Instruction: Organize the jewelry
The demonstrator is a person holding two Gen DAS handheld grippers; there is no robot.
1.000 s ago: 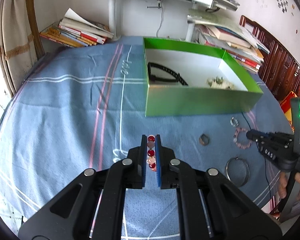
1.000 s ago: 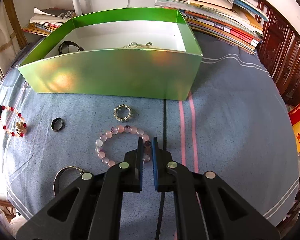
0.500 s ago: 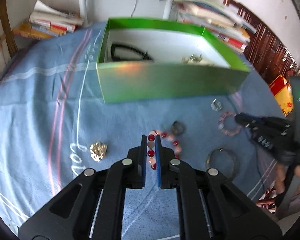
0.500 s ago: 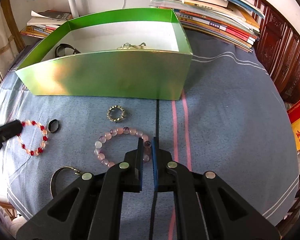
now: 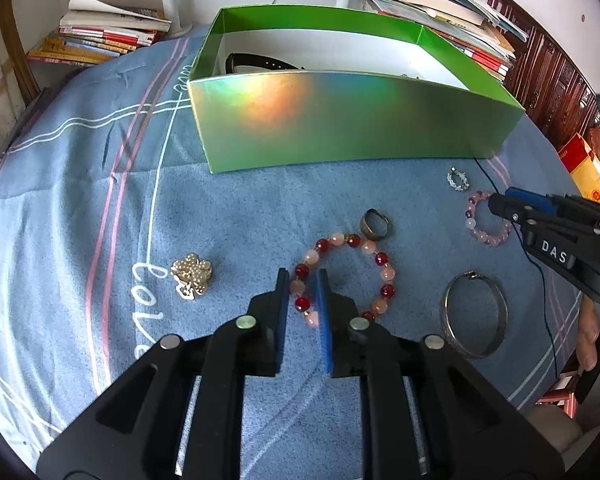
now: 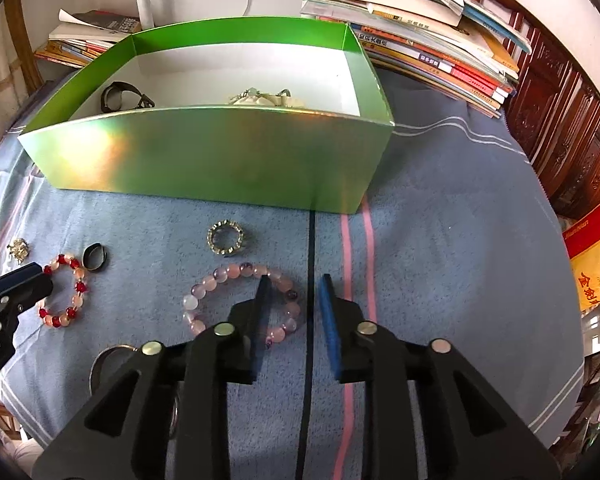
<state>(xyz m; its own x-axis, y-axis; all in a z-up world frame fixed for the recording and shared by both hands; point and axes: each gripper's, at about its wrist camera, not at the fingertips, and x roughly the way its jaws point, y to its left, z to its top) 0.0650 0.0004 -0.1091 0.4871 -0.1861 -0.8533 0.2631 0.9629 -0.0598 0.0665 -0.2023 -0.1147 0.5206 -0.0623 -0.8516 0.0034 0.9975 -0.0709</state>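
1. Left gripper point(image 5: 303, 276) sits low over the blue cloth point(image 5: 80, 200); its jaws have just been opening. The red & peach bead bracelet point(image 5: 350, 276) lies flat on the cloth, its near-left beads between the pads w/ a small gap each side, so released, not pinched.
2. Right gripper point(image 6: 294, 282) has jaws apart, just been opening too. The pink bead bracelet point(image 6: 240, 304) lies on the cloth; its right arc sits between the fingers, left pad over the loop, nothing clamped.
3. Green box point(image 6: 204, 152) stands at the far side of the cloth, open top. Inside: a black strap item point(image 6: 122, 96) at left & a pale cluster of jewelry point(image 6: 256, 100) near the front wall.
4. On the cloth, near side of the box: a dark ring point(image 5: 376, 224) just beside the red bracelet, a silver gem ring point(image 6: 225, 237) beyond the pink one, a metal bangle point(image 5: 474, 316) to the near right, and a gold cluster brooch point(image 5: 192, 274) at left.
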